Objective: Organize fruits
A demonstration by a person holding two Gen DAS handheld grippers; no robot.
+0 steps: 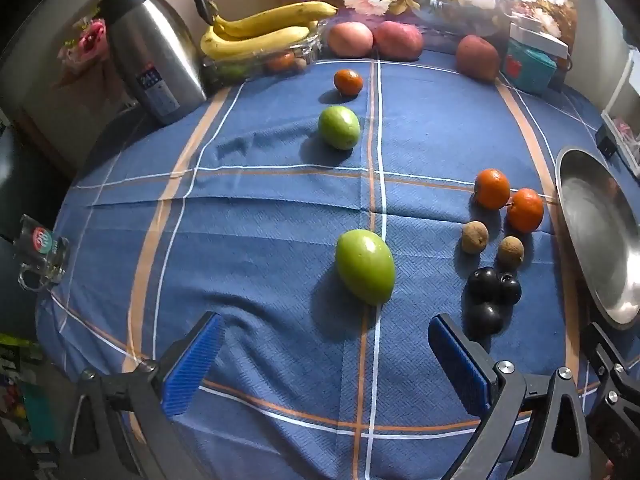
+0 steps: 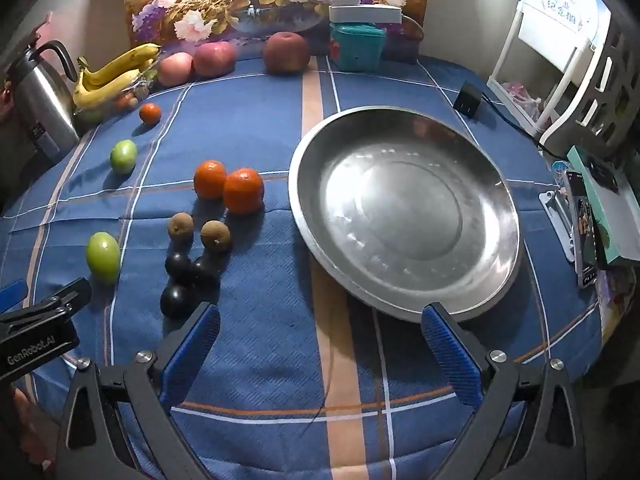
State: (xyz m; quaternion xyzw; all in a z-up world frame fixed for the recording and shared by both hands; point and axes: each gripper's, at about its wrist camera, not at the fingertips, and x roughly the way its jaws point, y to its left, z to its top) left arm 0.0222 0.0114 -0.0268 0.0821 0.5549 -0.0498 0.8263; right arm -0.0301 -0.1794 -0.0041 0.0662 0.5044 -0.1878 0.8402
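"GenRobot.AI" is printed in white on the black left gripper. Both it and the right gripper gape wide, ribbed blue pads holding nothing. On the woven blue plaid cloth lie glossy green fruits, oranges and dark plums, left of a shiny round metal dish.

A wide stretch of bare tabletop is left open at the centre of the left wrist frame, interrupted only by two green fruits. At the right, passage is narrowed by clustered tangerines, brown fruits and dark plums beside the steel dish. The upper edge is blocked by a kettle, bananas and apples.
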